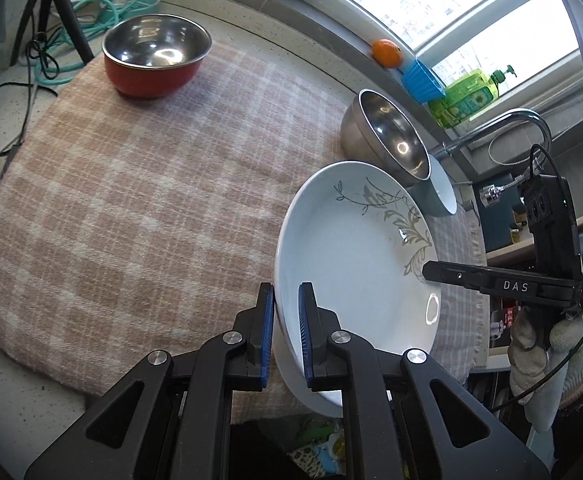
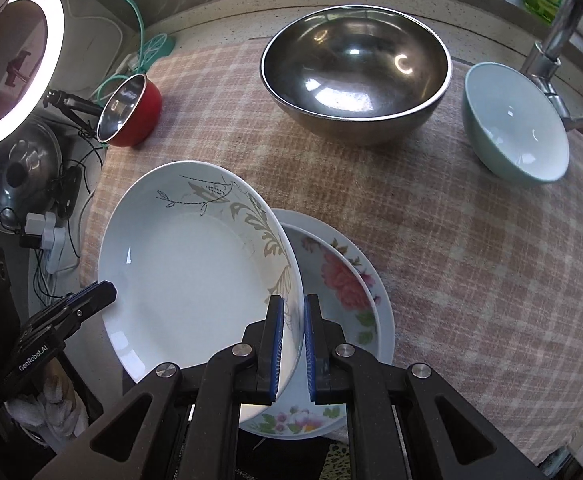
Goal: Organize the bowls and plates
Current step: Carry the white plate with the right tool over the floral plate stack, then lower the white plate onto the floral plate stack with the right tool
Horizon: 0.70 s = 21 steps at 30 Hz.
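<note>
Left tongs (image 1: 286, 332) clamped on near rim of leaf plate (image 1: 355, 256); right tongs (image 2: 294, 344) clamped on its opposite rim. Plate held tilted over checked cloth (image 1: 131, 200). Under the plate, flower plate (image 2: 343, 280) flat on cloth. Beyond the plate: steel bowl (image 2: 355, 76), pale bowl (image 2: 515, 124). Red bowl (image 1: 157, 56) at far corner of cloth.

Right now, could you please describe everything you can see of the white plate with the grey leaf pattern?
The white plate is deep and glossy, apparently ceramic, with grey leaf sprigs along one side of its rim. It is tilted, clamped at opposite edges by the left gripper and right gripper, above a pink-flowered plate lying on the checked cloth. It looks empty.
</note>
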### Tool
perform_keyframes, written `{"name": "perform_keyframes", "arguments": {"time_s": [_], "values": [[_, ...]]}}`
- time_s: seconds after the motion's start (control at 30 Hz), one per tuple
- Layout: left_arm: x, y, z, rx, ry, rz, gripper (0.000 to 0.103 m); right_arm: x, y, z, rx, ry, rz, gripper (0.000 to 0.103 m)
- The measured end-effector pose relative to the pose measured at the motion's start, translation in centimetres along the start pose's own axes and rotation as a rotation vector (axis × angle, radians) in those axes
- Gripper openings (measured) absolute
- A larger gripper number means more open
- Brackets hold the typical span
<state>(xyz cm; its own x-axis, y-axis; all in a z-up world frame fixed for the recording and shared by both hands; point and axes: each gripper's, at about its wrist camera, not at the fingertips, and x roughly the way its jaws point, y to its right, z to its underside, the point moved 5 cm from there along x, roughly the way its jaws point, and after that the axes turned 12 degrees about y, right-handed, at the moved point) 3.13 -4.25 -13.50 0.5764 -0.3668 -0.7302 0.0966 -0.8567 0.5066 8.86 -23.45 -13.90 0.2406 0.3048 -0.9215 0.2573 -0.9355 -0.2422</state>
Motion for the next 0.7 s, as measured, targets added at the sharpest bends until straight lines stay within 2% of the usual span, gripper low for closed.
{"name": "perform_keyframes", "arguments": {"time_s": [0.37, 0.7], "values": [[1.3, 1.7, 1.3, 0.065, -0.047, 0.011, 0.010, -0.4, 2.9, 3.0, 0.063, 0.001, 0.028, 0.009], [2.2, 2.6, 1.8, 0.092, -0.064, 0.006, 0.010, -0.4, 3.9, 4.4, 0.066, -0.011, 0.055, 0.009]]}}
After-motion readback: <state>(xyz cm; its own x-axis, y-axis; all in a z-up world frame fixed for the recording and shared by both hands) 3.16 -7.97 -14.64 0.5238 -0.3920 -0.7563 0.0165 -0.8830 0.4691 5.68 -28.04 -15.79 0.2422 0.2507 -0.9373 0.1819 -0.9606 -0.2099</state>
